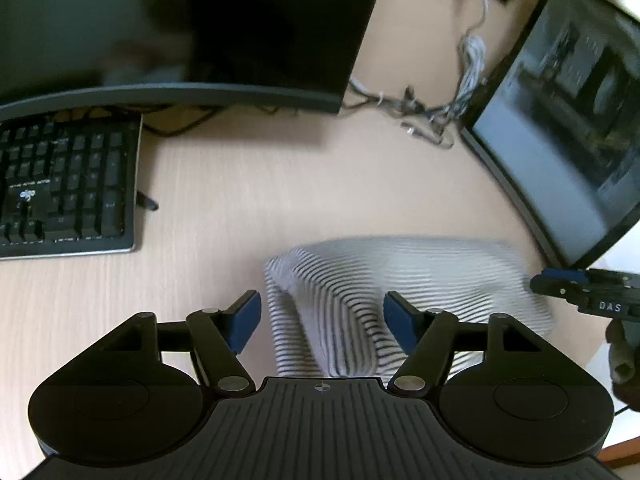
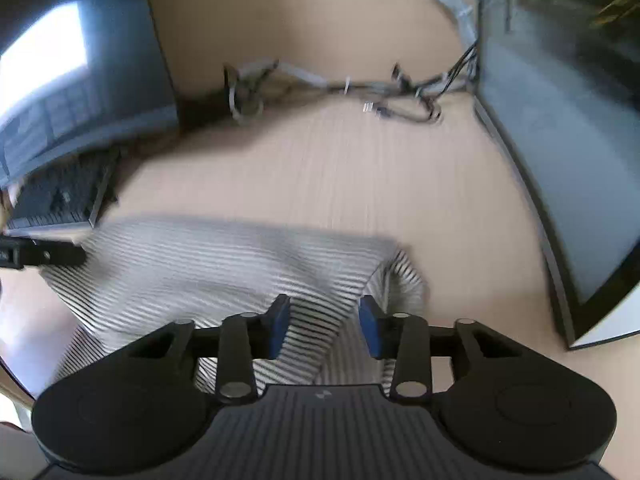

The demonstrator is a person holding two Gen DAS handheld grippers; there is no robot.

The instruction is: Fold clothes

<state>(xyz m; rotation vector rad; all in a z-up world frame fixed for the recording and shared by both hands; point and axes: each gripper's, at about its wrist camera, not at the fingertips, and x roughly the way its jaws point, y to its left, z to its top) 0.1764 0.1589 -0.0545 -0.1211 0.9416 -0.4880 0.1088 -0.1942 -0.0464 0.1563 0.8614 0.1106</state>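
Observation:
A black-and-white striped garment [image 1: 400, 280] lies folded on the light wooden desk [image 1: 280, 192]. My left gripper [image 1: 322, 322] is open above its left end, its blue pads apart with cloth showing between them. In the right wrist view the garment [image 2: 224, 268] spreads left and my right gripper [image 2: 324, 326] is open over its right end, holding nothing. The right gripper also shows at the right edge of the left wrist view [image 1: 580, 288]. The left gripper's tip shows at the left edge of the right wrist view [image 2: 40, 254]. Both views are motion-blurred.
A black keyboard [image 1: 64, 188] lies at the left under a dark monitor [image 1: 200, 28]. A second monitor [image 1: 568, 120] stands at the right. A tangle of cables [image 1: 432, 116] lies at the back between them, also in the right wrist view [image 2: 340, 88].

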